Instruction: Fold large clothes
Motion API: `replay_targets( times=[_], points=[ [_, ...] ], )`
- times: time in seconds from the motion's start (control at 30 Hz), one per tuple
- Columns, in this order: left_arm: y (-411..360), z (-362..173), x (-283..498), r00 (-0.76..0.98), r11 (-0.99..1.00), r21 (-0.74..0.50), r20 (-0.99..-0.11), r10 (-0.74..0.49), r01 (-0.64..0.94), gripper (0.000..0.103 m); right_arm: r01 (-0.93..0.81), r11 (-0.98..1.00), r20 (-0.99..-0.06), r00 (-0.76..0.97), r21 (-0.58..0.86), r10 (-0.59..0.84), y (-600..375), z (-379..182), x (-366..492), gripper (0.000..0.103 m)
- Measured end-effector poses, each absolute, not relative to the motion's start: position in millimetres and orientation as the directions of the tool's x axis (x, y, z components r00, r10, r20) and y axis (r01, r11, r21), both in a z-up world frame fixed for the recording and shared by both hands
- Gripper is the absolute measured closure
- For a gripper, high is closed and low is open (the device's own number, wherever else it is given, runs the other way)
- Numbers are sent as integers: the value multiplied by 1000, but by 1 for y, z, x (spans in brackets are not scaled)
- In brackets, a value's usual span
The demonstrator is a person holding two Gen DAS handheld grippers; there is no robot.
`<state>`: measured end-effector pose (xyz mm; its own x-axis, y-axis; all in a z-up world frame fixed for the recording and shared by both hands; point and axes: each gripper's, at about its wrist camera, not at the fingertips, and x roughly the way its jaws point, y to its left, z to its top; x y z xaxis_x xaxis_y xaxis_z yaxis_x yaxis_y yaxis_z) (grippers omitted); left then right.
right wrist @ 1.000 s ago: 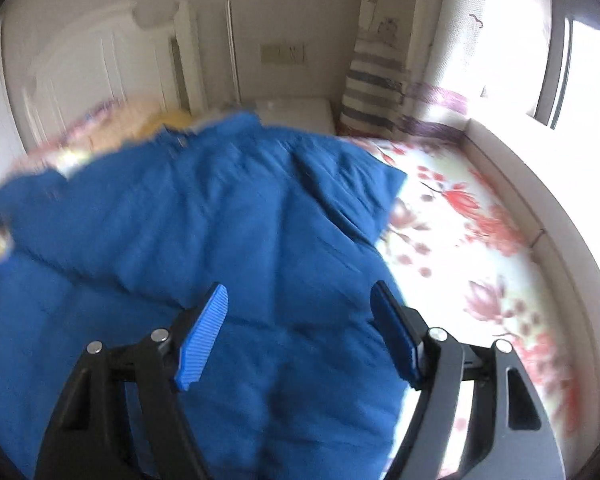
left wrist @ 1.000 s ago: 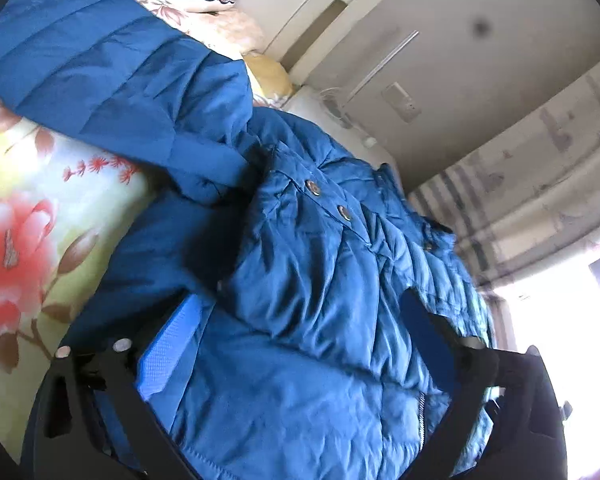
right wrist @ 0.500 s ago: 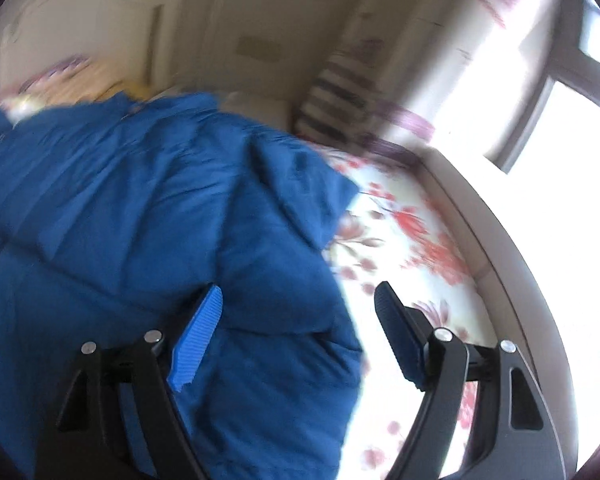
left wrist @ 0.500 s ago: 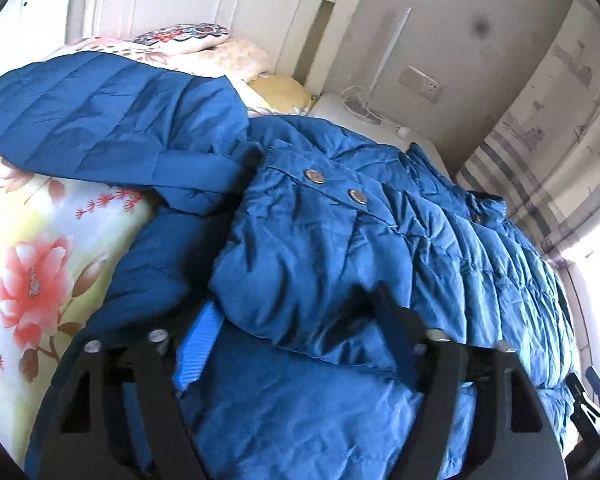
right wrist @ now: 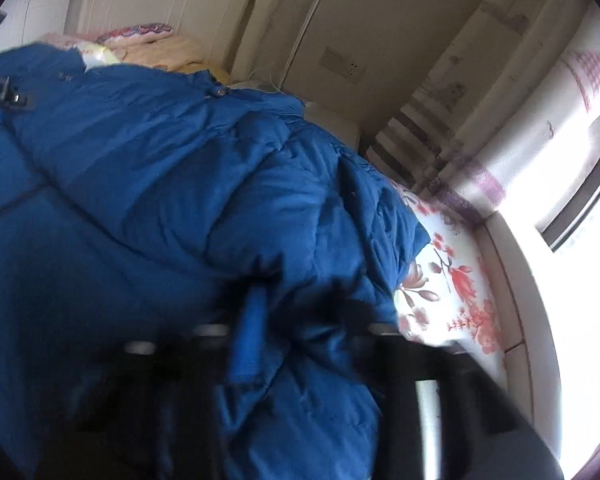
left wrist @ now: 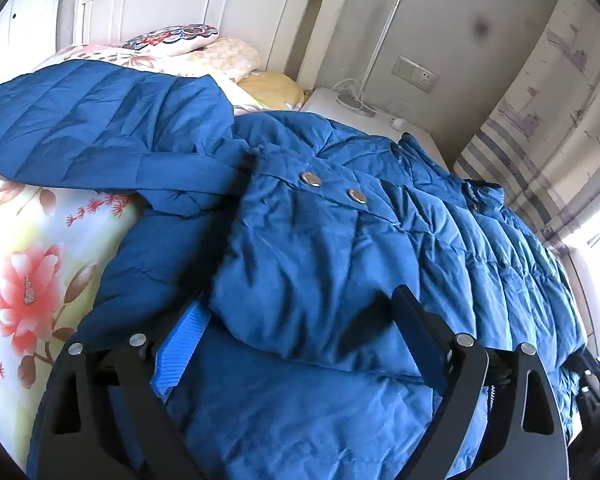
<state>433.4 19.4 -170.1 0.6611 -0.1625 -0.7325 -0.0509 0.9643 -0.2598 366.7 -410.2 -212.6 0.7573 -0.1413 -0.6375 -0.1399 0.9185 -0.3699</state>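
A large blue quilted jacket [left wrist: 340, 248] with metal snaps lies spread over the floral bedsheet [left wrist: 32, 272], one sleeve stretched to the left. My left gripper [left wrist: 296, 332] sits low on the jacket, and a puffy fold fills the gap between its wide-set fingers. Its jaws are opening. In the blurred right wrist view, my right gripper [right wrist: 296, 320] is shut on a bunched edge of the jacket [right wrist: 160, 200] near the side of the bed. Its blue pad [right wrist: 252, 332] is pressed into the fabric.
A white headboard [left wrist: 236, 20] and several pillows [left wrist: 180, 40] are at the far end. Beside them stands a white nightstand [left wrist: 380, 120] with cables. A striped curtain [left wrist: 540, 120] and a bright window [right wrist: 572, 240] run along the right side. Bare floral sheet [right wrist: 452, 292] shows right of the jacket.
My right gripper went from wide open over the jacket's right edge to closed on it, rolling as it went. The left wrist rolled level and stayed over the same fold.
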Motion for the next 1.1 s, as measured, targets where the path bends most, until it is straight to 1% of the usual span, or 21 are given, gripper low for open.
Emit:
replay_targets(
  times=[0.03,0.07,0.17,0.2,0.23,0.27,0.3,0.37,0.43,0.53,0.57,0.63,0.73,0.77,0.8,0.83,0.9,0.93,1.0,1.03,1.1],
  points=[
    [19,-170,434,661,964,-260,-733,-164,-49,14,-126,930,-628,768,-345,-129,-416,-209,363,92],
    [19,-170,434,661,964,-260,-733,-164,-49,14,-108,946,-625,772,-307,-115,-423,-205,359,93],
    [18,-170,434,660,965,-258,-733,-164,-47,14,-111,977,-676,736,-182,-43,-439,-203,349,92],
    [18,-170,434,660,965,-257,-734,-163,-47,13,-163,980,-715,699,-112,35,-443,-204,346,77],
    [18,-170,434,659,966,-255,-734,-161,-48,13,-226,973,-734,669,-48,120,-446,-203,343,42],
    [17,-170,434,660,966,-252,-735,-158,-49,13,-273,962,-733,652,10,193,-449,-200,339,32],
    [17,-170,434,659,967,-250,-736,-156,-49,13,-295,952,-703,659,86,268,-461,-192,335,27],
    [16,-170,435,658,969,-242,-738,-150,-50,13,-200,964,-656,707,175,266,-495,-178,341,28],
    [16,-170,435,657,969,-240,-739,-149,-50,13,-107,971,-632,743,216,222,-522,-170,357,39],
    [16,-170,435,657,970,-240,-739,-149,-50,13,4,975,-644,752,222,144,-539,-163,399,47],
    [16,-170,435,657,970,-239,-739,-149,-50,13,0,977,-647,749,213,141,-536,-162,413,49],
    [16,-170,435,656,970,-239,-740,-149,-49,12,-33,984,-664,734,173,142,-520,-163,441,57],
    [16,-170,435,656,970,-240,-739,-150,-49,12,-132,990,-692,709,58,135,-477,-169,469,63],
    [16,-170,435,656,970,-239,-739,-150,-49,12,-151,988,-706,698,16,118,-467,-173,474,63],
    [16,-170,435,656,970,-239,-739,-150,-48,12,-143,987,-750,660,-68,44,-462,-185,486,63],
    [16,-170,435,657,970,-240,-739,-152,-47,11,-120,989,-777,629,-83,12,-467,-195,493,63],
    [17,-171,435,657,969,-242,-738,-153,-46,11,-86,996,-784,616,25,73,-486,-198,491,63],
    [17,-171,435,657,969,-243,-738,-154,-46,11,-61,997,-788,612,37,66,-492,-198,487,64],
    [17,-171,434,658,969,-244,-737,-155,-45,11,-34,999,-781,624,-3,19,-489,-189,479,64],
    [17,-171,434,659,968,-246,-736,-156,-45,11,-31,999,-755,656,-24,2,-484,-179,470,62],
    [17,-171,434,659,969,-244,-736,-155,-45,11,-71,997,-697,716,-6,47,-473,-162,451,61]
  ],
)
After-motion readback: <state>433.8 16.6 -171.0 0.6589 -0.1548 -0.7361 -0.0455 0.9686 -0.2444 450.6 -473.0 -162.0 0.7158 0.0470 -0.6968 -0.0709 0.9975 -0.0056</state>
